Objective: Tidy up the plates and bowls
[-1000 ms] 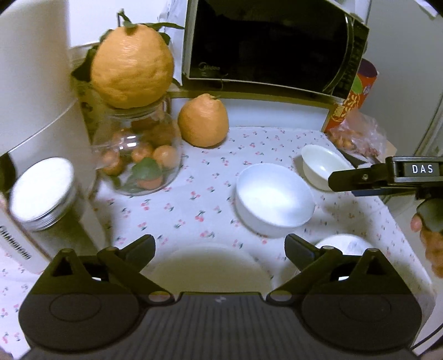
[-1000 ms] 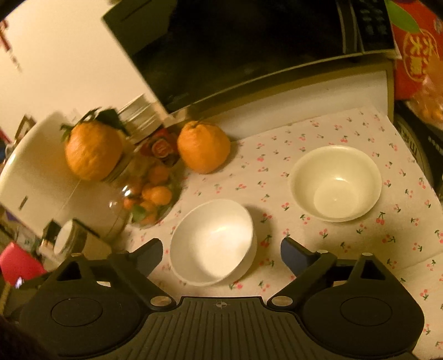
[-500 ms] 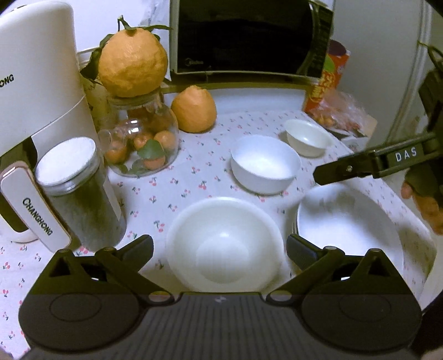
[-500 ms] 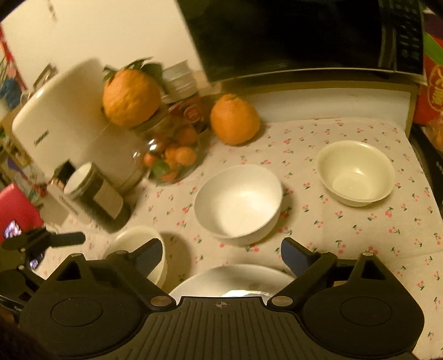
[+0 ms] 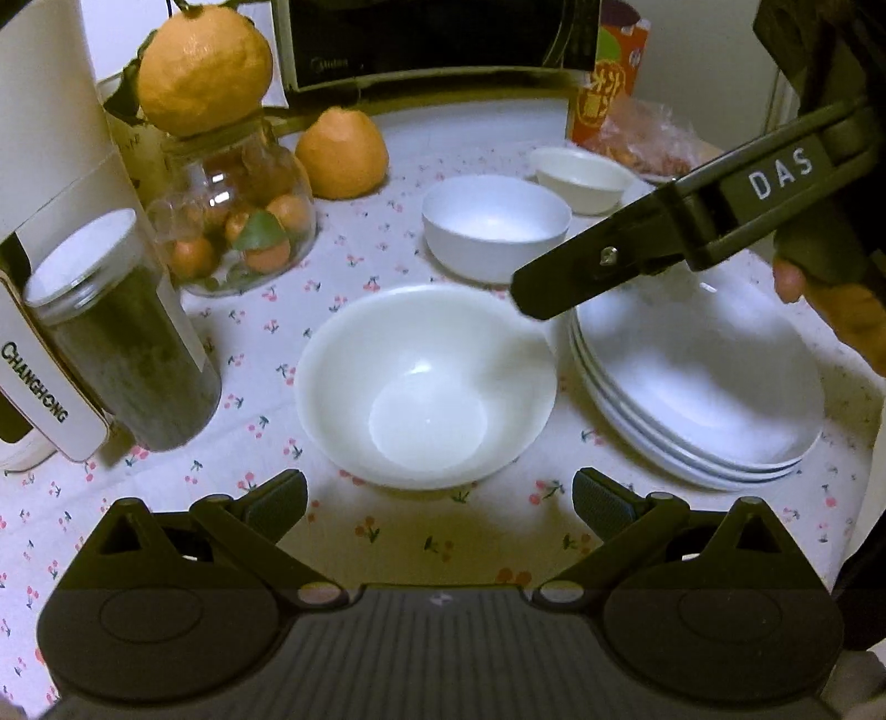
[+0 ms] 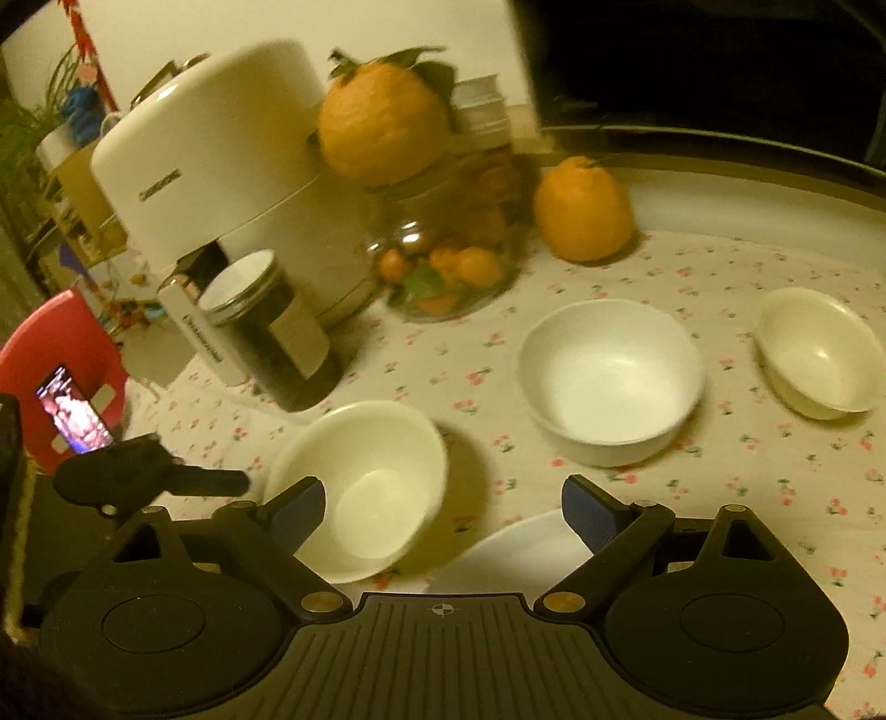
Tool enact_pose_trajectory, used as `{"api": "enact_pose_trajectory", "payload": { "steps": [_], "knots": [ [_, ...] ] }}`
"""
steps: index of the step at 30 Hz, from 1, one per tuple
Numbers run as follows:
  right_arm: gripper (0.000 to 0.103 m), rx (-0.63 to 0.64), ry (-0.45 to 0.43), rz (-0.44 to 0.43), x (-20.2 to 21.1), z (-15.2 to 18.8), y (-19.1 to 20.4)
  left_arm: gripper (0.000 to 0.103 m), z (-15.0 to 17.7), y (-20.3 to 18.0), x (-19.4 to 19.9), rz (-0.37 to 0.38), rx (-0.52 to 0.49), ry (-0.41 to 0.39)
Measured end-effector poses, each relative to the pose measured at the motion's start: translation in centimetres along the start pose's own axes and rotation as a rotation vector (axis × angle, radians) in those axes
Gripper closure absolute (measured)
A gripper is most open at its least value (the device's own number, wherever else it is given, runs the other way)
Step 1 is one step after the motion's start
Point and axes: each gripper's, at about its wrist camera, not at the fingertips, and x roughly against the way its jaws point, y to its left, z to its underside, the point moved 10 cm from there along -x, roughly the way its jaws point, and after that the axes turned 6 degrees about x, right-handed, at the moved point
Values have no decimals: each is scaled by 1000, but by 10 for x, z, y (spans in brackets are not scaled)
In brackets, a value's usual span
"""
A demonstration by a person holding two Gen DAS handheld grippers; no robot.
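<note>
Both grippers have pulled back from the far end of the table since a second ago, bringing nearer dishes into view. Left gripper (image 5: 437,498) is hovering with its jaws apart, gripping nothing, just short of an empty cream bowl (image 5: 426,382). Right gripper (image 6: 443,507) is hanging over the plates (image 5: 703,382), jaws apart and empty; its fingers (image 5: 559,285) are reaching across above the bowl's far rim. Beyond, an empty white bowl (image 5: 495,224) and a small bowl (image 5: 581,171) are sitting apart on the flowered cloth (image 5: 332,266). Leftward, a dark lidded tin (image 5: 127,332) is standing beside a glass jar (image 5: 243,210) holding small oranges, a big orange (image 5: 205,61) capping it. Another orange (image 5: 343,152) is resting before the microwave (image 5: 432,39).
</note>
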Motion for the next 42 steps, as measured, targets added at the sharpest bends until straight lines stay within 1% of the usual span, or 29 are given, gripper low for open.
{"api": "enact_pose_trajectory", "payload": {
  "steps": [5,7,13,14,16,17,18,19,21,22,24,26,27,28,33,42],
  "knots": [
    [9,-11,38,-52,-15,1,13,4,-1,0,-4,11,11,-3],
    [9,-27,43,-59,-20,0,13,5,-2,-1,-6,20,16,-6],
    [13,-56,57,-56,-32,-4,10,15,-4,0,-11,29,44,0],
    [15,-55,57,-56,-34,-5,10,17,-3,1,-12,26,45,3],
    [21,-57,58,-54,-37,-6,10,19,-3,2,-13,22,44,8],
    [26,-57,58,-48,-38,-7,10,20,-3,2,-14,20,44,8],
    [34,-58,58,-41,-39,-7,9,21,-3,2,-14,19,44,9],
    [38,-58,60,-34,-41,-7,8,21,-3,3,-14,19,45,9],
    [50,-62,73,-28,-44,-5,6,22,-4,3,-14,21,51,7],
    [53,-65,79,-26,-46,-4,5,23,-5,4,-13,22,57,3],
    [62,-65,90,-22,-49,-1,3,26,-7,6,-12,26,69,-4],
    [67,-66,96,-19,-50,0,2,28,-8,7,-11,33,80,-12],
    [72,-66,98,-22,-50,0,1,28,-9,7,-11,35,83,-14],
    [74,-65,99,-25,-51,1,2,28,-9,7,-10,35,85,-14],
    [77,-40,67,-19,-45,-4,4,29,-14,8,-8,35,92,-34],
    [77,-46,24,-30,-33,-14,2,30,-28,7,4,37,87,-89]
  ]
}}
